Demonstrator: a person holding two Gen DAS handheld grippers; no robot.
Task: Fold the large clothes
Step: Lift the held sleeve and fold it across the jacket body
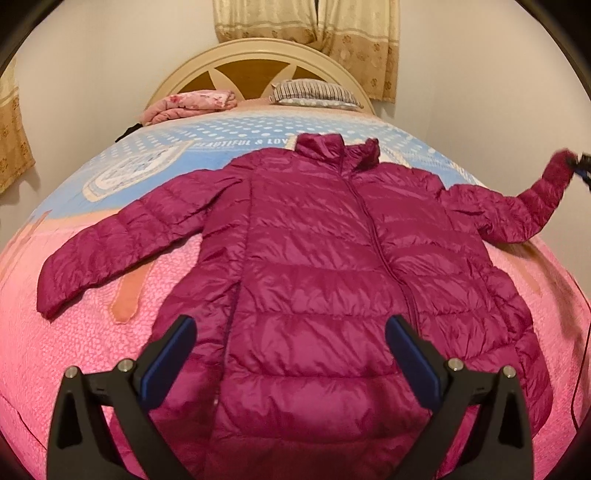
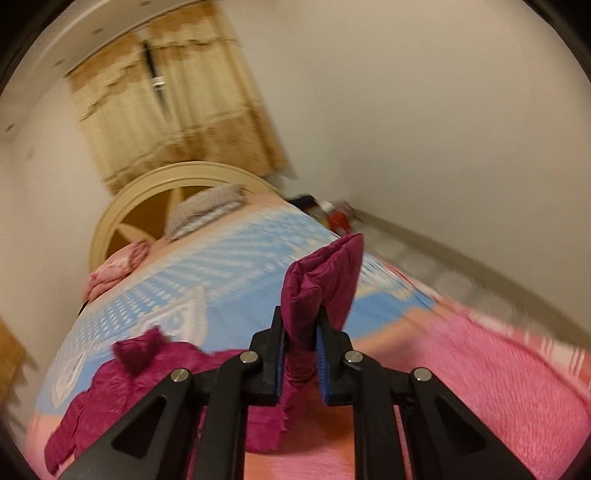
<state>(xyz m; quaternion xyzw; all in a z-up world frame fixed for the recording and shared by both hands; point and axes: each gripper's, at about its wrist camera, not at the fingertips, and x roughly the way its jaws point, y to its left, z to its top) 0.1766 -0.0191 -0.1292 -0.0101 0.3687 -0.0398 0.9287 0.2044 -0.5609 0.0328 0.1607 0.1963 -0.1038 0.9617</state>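
Observation:
A magenta quilted puffer jacket (image 1: 332, 258) lies face up on the bed, zipped, collar toward the headboard. Its left sleeve (image 1: 122, 240) lies spread flat on the bedspread. My left gripper (image 1: 290, 332) is open and empty, hovering above the jacket's hem. My right gripper (image 2: 301, 325) is shut on the cuff of the right sleeve (image 2: 321, 280) and holds it lifted off the bed. In the left wrist view that gripper (image 1: 578, 166) shows at the far right, with the raised sleeve (image 1: 532, 206) stretched up to it.
The bed has a pink and blue bedspread (image 1: 92, 332) and a cream arched headboard (image 1: 258, 55). A folded pink blanket (image 1: 192, 103) and a striped pillow (image 1: 314, 92) lie by the headboard. Curtains (image 1: 332, 29) hang behind. Small items (image 2: 332, 214) sit on the floor beside the bed.

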